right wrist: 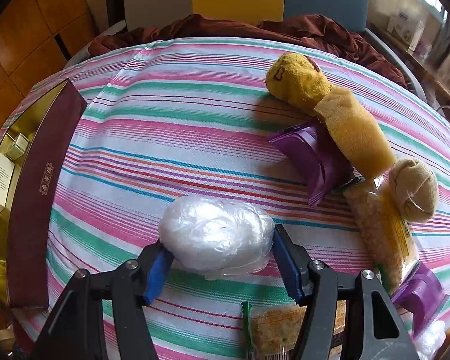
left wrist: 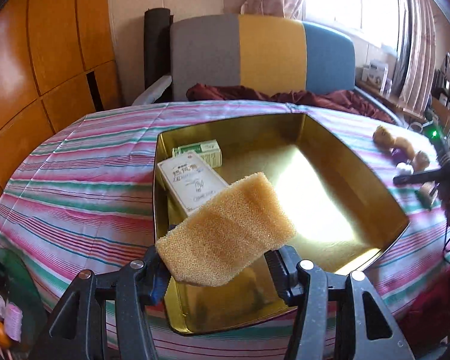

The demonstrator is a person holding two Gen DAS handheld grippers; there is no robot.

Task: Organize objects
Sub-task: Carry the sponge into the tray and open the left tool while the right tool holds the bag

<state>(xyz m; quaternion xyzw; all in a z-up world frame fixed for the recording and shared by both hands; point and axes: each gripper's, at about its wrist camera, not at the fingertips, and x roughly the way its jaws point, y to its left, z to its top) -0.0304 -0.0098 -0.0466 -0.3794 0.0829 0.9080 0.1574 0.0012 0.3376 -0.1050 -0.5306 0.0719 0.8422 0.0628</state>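
We hold the sponge (left wrist: 225, 231) in the left gripper (left wrist: 217, 273), its jaws clamped on the near end so that the porous yellow slab tilts up and out over the gold tin (left wrist: 375, 189), which sits on the striped surface (left wrist: 75, 180). Two small cartons lie inside the tin, toward 10 o'clock: a white box (left wrist: 192, 181) and, behind it, a green box (left wrist: 199, 151). The step, as we read it, is to set the sponge down in the bare floor of the tin at about 2 o'clock from the jaws, clear of the cartons; carrying it a little further in and lowering before letting go should keep it from catching the near rim. The right gripper (right wrist: 222, 265) brackets a plastic-wrapped bundle (right wrist: 214, 240) on the cloth, jaws touching its sides, though we cannot tell how firmly. At 2 o'clock from it lie a purple packet (right wrist: 312, 162) and rolled yellow socks (right wrist: 330, 111), awaiting their turn.
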